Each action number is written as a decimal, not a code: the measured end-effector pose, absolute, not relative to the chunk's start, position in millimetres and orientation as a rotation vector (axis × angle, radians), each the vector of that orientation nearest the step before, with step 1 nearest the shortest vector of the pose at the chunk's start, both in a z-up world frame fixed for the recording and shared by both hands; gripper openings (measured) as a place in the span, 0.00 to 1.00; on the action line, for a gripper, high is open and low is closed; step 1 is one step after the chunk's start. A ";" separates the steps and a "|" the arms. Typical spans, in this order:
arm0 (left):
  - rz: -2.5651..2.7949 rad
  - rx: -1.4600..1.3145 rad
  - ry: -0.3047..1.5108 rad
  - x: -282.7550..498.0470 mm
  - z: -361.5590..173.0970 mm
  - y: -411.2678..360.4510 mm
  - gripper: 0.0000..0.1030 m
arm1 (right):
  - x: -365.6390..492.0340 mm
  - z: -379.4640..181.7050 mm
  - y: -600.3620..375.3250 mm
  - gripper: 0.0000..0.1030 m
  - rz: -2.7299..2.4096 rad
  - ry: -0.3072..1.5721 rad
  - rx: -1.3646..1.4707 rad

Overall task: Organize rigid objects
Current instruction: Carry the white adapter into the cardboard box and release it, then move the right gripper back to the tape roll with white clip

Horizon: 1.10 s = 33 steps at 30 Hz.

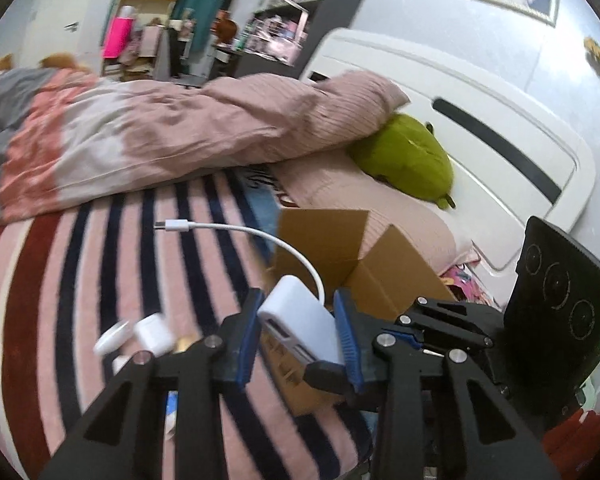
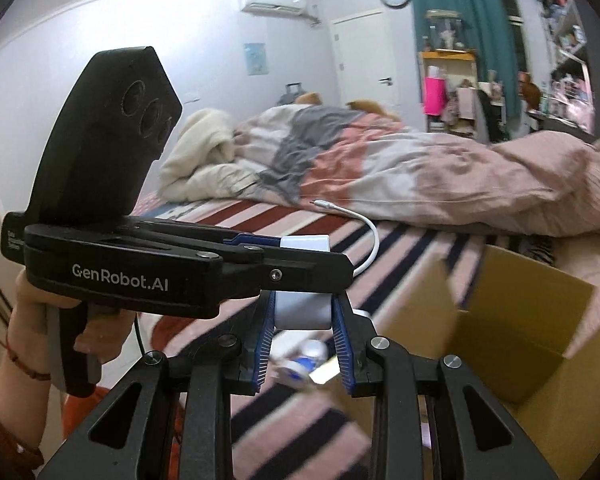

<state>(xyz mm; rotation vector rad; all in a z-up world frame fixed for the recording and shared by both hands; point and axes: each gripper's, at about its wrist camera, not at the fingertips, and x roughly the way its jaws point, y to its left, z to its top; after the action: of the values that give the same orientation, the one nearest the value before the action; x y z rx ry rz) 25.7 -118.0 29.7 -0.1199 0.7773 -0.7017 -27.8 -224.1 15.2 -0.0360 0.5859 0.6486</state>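
L wrist: your left gripper (image 1: 300,332) is clamped on the white USB hub (image 1: 300,328), held above the striped bedsheet (image 1: 100,280) beside the open cardboard box (image 1: 364,264); its cable (image 1: 236,230) arcs left.

R wrist: your right gripper (image 2: 302,344) also pinches the hub (image 2: 302,312), w/ box (image 2: 520,340) at right.

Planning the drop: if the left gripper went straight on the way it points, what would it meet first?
Probably the cardboard box: its open flaps sit right behind the white adapter the left gripper holds. Depth is unclear in the fisheye; it might pass over the rim.
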 end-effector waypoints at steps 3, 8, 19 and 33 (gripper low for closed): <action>-0.731 -0.065 0.807 37.2 30.0 -155.3 0.32 | -21.8 16.6 -252.2 0.23 0.598 0.611 -0.015; -0.755 -0.027 0.893 54.0 18.6 -196.0 0.32 | -10.8 13.0 -287.2 0.22 0.534 0.701 -0.004; -0.696 -0.017 0.933 60.7 7.8 -202.8 0.64 | 1.2 -0.8 -317.8 0.44 0.440 0.804 0.014; -0.391 -0.017 0.767 7.8 31.6 -56.7 0.71 | -17.5 26.3 -241.4 0.56 0.640 0.677 0.010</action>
<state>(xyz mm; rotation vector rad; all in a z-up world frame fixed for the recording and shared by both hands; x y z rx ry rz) 7.8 -56.7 31.6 -0.0166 0.7665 -0.3914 -17.5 -241.4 26.3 0.0101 0.6768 0.6398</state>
